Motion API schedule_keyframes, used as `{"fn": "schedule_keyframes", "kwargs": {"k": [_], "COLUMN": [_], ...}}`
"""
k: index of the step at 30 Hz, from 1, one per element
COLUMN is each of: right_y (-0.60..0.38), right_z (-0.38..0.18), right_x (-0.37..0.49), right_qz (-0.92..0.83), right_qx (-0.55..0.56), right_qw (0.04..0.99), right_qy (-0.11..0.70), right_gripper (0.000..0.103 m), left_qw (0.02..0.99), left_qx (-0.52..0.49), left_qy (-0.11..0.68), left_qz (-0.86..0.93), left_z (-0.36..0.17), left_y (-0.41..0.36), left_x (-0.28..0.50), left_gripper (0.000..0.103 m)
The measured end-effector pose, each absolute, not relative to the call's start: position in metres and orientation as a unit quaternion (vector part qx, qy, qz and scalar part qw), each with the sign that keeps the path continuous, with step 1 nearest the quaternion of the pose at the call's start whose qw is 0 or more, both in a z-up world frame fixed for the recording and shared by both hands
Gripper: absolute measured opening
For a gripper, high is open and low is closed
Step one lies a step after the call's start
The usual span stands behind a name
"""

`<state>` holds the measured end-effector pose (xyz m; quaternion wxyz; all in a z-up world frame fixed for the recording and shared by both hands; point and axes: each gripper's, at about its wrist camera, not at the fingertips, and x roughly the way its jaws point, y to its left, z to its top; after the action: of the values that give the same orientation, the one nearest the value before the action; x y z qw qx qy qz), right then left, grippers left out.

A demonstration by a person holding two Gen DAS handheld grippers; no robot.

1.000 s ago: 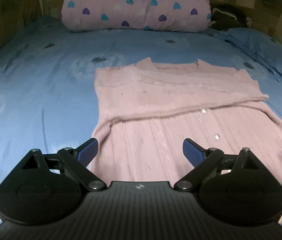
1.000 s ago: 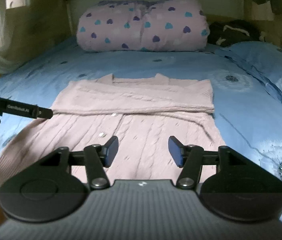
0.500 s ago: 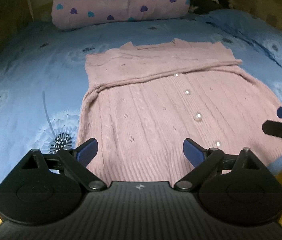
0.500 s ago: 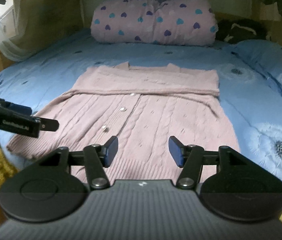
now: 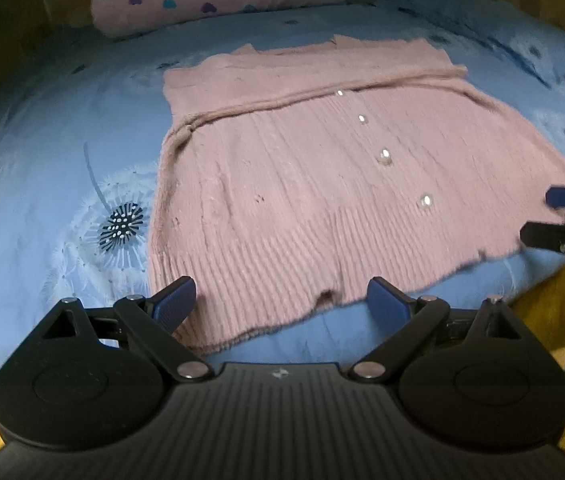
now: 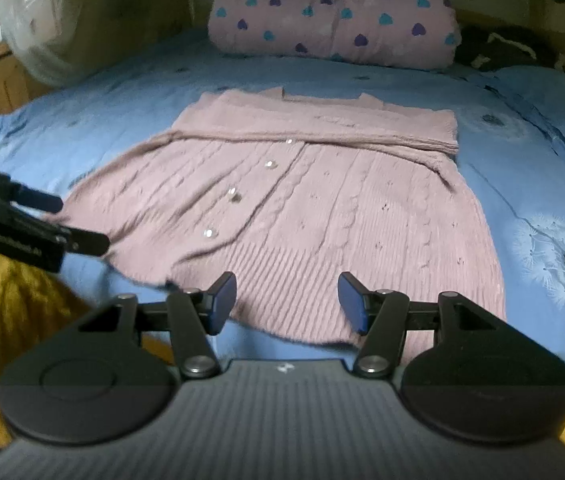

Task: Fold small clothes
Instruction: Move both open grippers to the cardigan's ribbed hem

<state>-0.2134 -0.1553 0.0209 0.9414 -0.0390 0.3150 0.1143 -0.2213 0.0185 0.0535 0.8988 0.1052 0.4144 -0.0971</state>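
Note:
A pink cable-knit cardigan (image 5: 302, 184) (image 6: 314, 208) with pearl buttons lies flat on the blue bed sheet (image 5: 42, 140), its sleeves folded across the chest. My left gripper (image 5: 280, 300) hangs open just over the hem near its left corner, pads apart and gripping nothing. My right gripper (image 6: 287, 300) is open over the hem's right half, also holding nothing. Each gripper shows in the other's view: the right gripper (image 5: 562, 216) at the hem's right corner, the left gripper (image 6: 42, 224) at its left corner.
A rolled pink quilt with hearts (image 6: 334, 20) lies at the head of the bed, beside a dark bundle (image 6: 502, 48) and a blue pillow (image 6: 542, 92). Yellow fabric (image 6: 14, 300) sits below the bed's near edge. A white curtain (image 6: 30, 40) hangs at the left.
Both grippers have drawn back toward the near edge of the bed and sunk a little, so the cardigan's hem now lies by their fingertips. The jaws kept their width.

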Motion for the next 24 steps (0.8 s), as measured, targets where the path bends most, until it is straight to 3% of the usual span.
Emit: {"fn": "schedule_keyframes", "kwargs": {"k": [6, 13, 16, 24], "right_y": [-0.145, -0.139, -0.139, -0.145], "right_z": [0.010, 0.006, 0.002, -0.005], "right_x": [-0.213, -0.209, -0.204, -0.197], "right_qz": [0.099, 0.078, 0.057, 0.042], "right_qx": [-0.097, -0.130, -0.139, -0.104], "right_qw": [0.930, 0.930, 0.931, 0.942], "right_qy": [0.339, 0.335, 0.331, 0.315], "right_gripper": [0.058, 0.058, 0.069, 0.071], "left_qw": [0.893, 0.897, 0.902, 0.913], "left_qx": [0.150, 0.126, 0.124, 0.113], "left_qy": [0.412, 0.414, 0.404, 0.384], "left_qz": [-0.100, -0.093, -0.089, -0.078], "left_z": [0.039, 0.030, 0.026, 0.021], "left_y": [0.006, 0.012, 0.010, 0.007], "left_x": [-0.221, -0.205, -0.199, -0.191], "left_gripper": [0.099, 0.103, 0.103, 0.103]}}
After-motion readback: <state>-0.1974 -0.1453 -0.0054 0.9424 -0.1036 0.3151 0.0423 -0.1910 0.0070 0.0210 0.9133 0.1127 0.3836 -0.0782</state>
